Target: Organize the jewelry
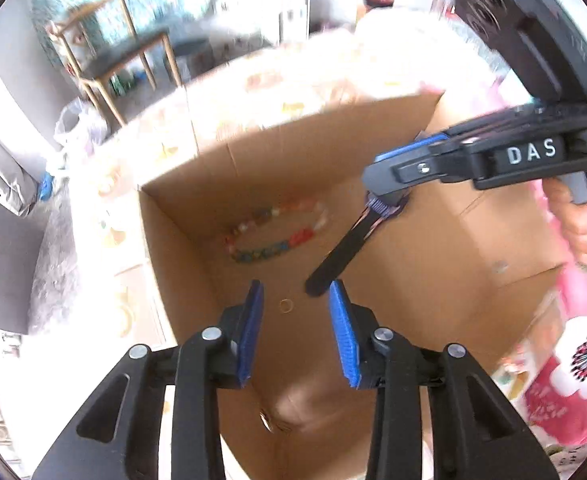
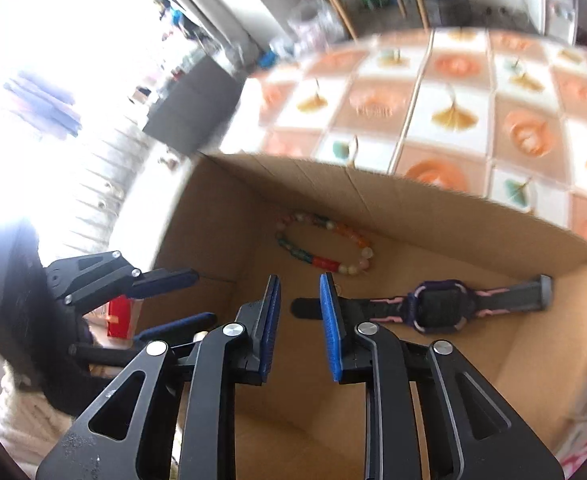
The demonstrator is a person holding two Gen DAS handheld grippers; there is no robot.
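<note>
Both wrist views looked down into an open cardboard box (image 2: 453, 360) that stood on a table covered with a leaf-and-flower patterned cloth (image 2: 453, 92). 3 pieces of jewelry already lay on the box floor. A bracelet of mixed coloured beads (image 2: 325, 246) rested near the far wall. A watch (image 2: 437, 306) with a dark strap trimmed in pink and purple lay flat beside it, toward the right in the right wrist view. A small gold ring (image 1: 286, 305) sat on the cardboard nearer the viewer in the left wrist view, apart from the bracelet.

The left gripper (image 1: 296, 332) hung over the box with its blue pads parted by a moderate gap and nothing between them; the ring showed on the floor beyond the gap. The right gripper (image 2: 299, 326) stood likewise part-open and empty, with the tip of the watch strap lying on the floor past its fingers, not gripped. A hand (image 1: 585, 224) held the right tool's handle.

Judged from this layout, the placing of these 3 items was finished. Whether further jewelry waited outside the box could not be told, as no other pieces appeared on the visible cloth.
</note>
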